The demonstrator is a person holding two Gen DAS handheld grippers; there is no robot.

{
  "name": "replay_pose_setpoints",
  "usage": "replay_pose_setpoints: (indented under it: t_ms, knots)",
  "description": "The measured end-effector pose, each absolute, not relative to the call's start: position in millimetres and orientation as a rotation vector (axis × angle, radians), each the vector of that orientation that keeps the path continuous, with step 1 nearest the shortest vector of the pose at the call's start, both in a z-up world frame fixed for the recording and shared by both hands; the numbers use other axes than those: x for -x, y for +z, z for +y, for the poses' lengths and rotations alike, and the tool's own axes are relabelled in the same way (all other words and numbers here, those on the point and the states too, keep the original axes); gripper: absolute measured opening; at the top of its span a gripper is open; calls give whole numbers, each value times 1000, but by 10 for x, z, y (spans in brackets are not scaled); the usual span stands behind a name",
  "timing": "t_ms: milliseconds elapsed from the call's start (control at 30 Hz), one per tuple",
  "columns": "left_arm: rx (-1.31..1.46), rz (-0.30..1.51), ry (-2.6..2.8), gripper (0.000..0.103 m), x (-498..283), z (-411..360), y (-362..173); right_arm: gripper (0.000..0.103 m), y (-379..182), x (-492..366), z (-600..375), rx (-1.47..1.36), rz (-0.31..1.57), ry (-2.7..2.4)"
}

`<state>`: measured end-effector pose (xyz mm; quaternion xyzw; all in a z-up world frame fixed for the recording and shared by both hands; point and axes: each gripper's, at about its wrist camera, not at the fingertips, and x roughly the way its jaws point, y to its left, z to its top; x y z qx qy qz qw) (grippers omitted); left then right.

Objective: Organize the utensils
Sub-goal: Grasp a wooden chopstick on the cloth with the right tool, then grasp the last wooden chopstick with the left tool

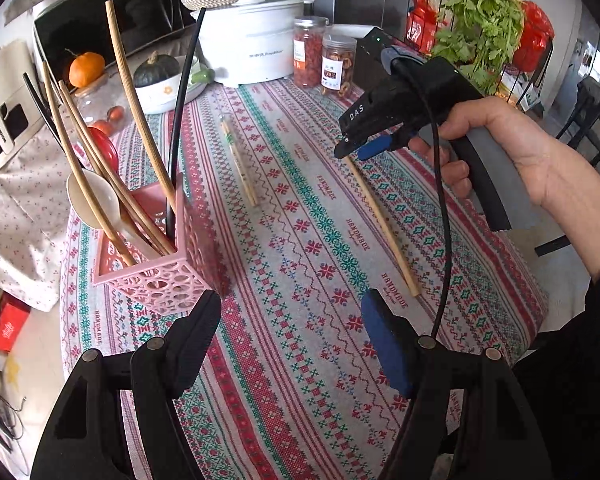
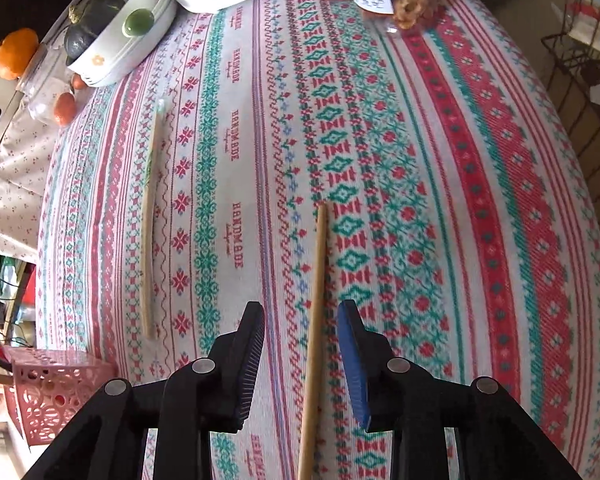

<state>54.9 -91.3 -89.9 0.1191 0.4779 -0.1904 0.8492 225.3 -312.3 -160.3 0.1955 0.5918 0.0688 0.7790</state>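
Well, two loose chopsticks are lying on the patterned tablecloth (image 1: pixel 300 240): a pale one (image 1: pixel 239 162) out toward the middle, and a plain wooden chopstick (image 1: pixel 382 224) nearer the right-hand edge. The pink lattice holder (image 1: pixel 160 276) is standing at about nine o'clock from the table's middle, carrying roughly four bamboo sticks, two or three black ones and one white spoon (image 1: pixel 94 200), all leaning out at angles. Further back, around twelve o'clock, a white cooker (image 1: pixel 256 44), two snack jars (image 1: pixel 324 56), a bowl with a dark squash (image 1: pixel 156 68) and a small orange pumpkin (image 1: pixel 86 68) are crowding the far edge, though nothing is sitting between the grippers and the loose sticks. The left gripper (image 1: pixel 292 316) is hovering beside the holder with its jaws spread wide and nothing between them. The right gripper (image 2: pixel 302 316) is reaching down over the wooden chopstick (image 2: pixel 316 312), jaws parted, and the stick is running straight up through the gap toward twelve o'clock, closer to the blue pad than the black one, touching neither. The pale chopstick (image 2: pixel 148 240) is lying well off at ten o'clock from those jaws.
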Motion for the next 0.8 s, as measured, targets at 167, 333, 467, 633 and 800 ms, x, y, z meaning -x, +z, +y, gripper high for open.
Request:
replay_pose_setpoints:
  t_ms: [167, 333, 467, 633, 800]
  knots:
    - [-288, 1023, -394, 75, -624, -1083, -958, 6, -1755, -2310, -2937, -256, 1268, 112]
    - [-336, 1031, -401, 75, -782, -1514, -1031, 5, -1774, -2093, -3227, -303, 1298, 109]
    - [-318, 1044, -337, 74, -1179, -1826, -1141, 5, -1780, -1825, -3521, -350, 1304, 90]
    - [-232, 1086, -169, 66, -2091, -2083, -1368, 5, -1776, -1639, -3768, -409, 1302, 87]
    - [-131, 1092, -10, 50, -2934, -1986, -1492, 5, -1754, -1680, -3795, -441, 1305, 102]
